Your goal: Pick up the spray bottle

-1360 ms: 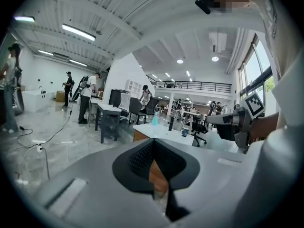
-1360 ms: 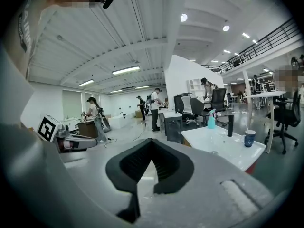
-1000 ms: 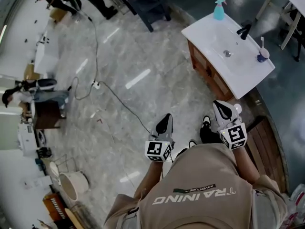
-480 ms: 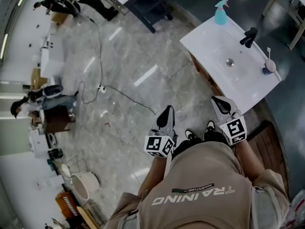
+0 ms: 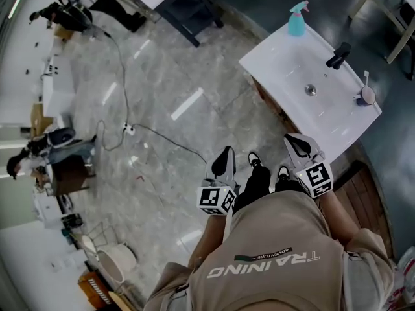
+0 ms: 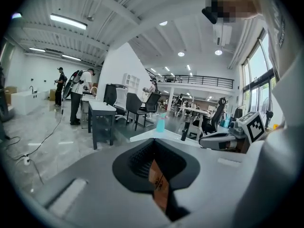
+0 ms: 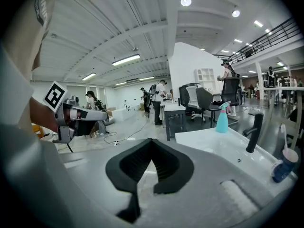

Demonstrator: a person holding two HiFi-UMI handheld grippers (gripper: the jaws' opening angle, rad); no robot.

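Note:
The turquoise spray bottle (image 5: 297, 19) stands upright at the far corner of a white sink counter (image 5: 285, 63). It also shows in the left gripper view (image 6: 161, 123) and the right gripper view (image 7: 222, 118). My left gripper (image 5: 224, 164) is held in front of the person's body over the floor, jaws together and empty (image 6: 154, 148). My right gripper (image 5: 299, 146) hovers just short of the counter's near edge, also shut and empty (image 7: 151, 151). Both are well short of the bottle.
On the counter are a black tap (image 5: 338, 54) and a cup with a toothbrush (image 5: 366, 96). A cable with a power strip (image 5: 130, 129) crosses the marble floor. A dark table (image 5: 185, 5) stands beyond, and a wooden platform (image 5: 363, 199) lies to the right.
The person has stepped forward, and both grippers have been carried nearer the sink counter. Both pairs of jaws look the same as before.

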